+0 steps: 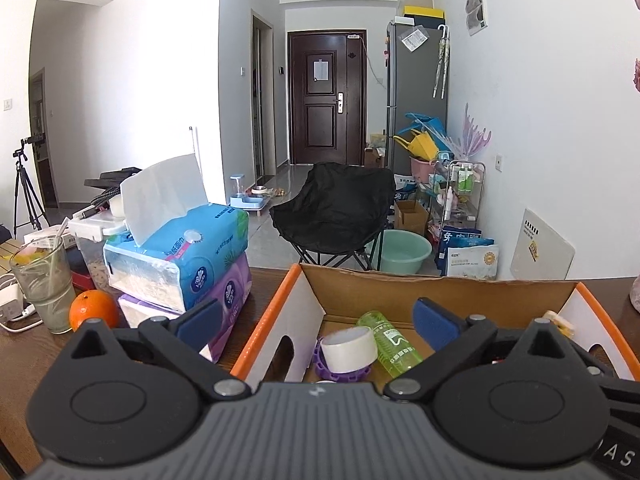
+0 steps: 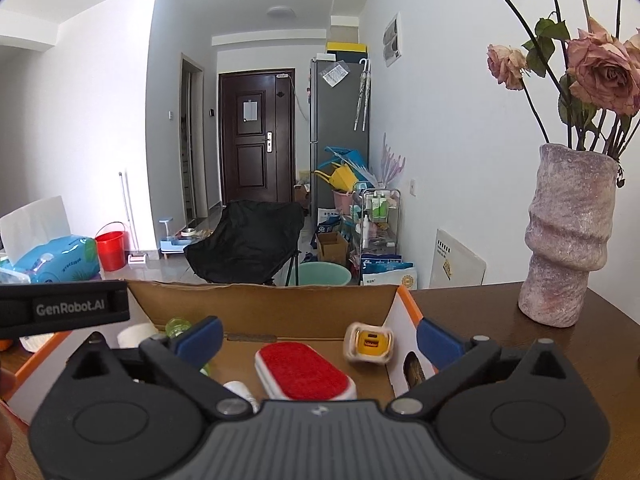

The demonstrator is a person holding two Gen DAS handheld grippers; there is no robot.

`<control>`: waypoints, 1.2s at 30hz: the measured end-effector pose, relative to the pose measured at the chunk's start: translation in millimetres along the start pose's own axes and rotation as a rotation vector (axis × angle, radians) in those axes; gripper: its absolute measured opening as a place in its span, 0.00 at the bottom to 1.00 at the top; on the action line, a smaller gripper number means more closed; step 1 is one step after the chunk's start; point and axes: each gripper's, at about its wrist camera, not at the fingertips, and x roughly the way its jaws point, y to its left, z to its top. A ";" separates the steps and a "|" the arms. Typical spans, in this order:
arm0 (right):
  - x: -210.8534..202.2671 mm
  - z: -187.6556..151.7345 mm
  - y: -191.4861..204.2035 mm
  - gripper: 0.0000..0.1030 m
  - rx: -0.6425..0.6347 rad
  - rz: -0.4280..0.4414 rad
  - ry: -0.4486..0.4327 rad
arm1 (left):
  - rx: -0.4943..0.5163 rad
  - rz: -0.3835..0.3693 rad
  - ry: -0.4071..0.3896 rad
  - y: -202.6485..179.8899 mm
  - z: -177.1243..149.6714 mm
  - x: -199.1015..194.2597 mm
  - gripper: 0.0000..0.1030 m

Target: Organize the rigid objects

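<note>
An open cardboard box [image 1: 400, 292] with an orange rim stands on the brown table. In the left wrist view it holds a white tape roll [image 1: 348, 350] resting on a purple ring [image 1: 340, 374], a green bottle [image 1: 394, 342] lying flat, and a yellow item [image 1: 560, 322] at the right wall. My left gripper [image 1: 318, 320] hangs open over the box's left part, with nothing between its pads. In the right wrist view the box [image 2: 260, 308] holds a red-topped white brush [image 2: 306, 372] and a slightly blurred cream-and-yellow charger [image 2: 370, 346]. My right gripper [image 2: 319, 340] is open and empty above them.
Stacked tissue packs [image 1: 180, 256], an orange [image 1: 94, 308] and a glass with a straw [image 1: 44, 280] crowd the table left of the box. A stone vase of dried roses [image 2: 564, 240] stands to the box's right. Beyond the table's far edge sits a black folding chair [image 1: 336, 204].
</note>
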 end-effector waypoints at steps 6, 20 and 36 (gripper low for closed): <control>-4.5 2.0 -0.4 1.00 0.005 0.005 -0.010 | 0.000 -0.004 -0.001 0.0 0.4 -1.4 1.00; -41.9 5.3 -18.2 1.00 0.022 0.017 -0.060 | -0.008 -0.025 -0.007 15.8 -1.5 -39.0 1.00; -132.8 -3.0 -42.5 1.00 0.049 0.070 -0.088 | 0.002 -0.063 0.005 37.7 -20.8 -126.6 1.00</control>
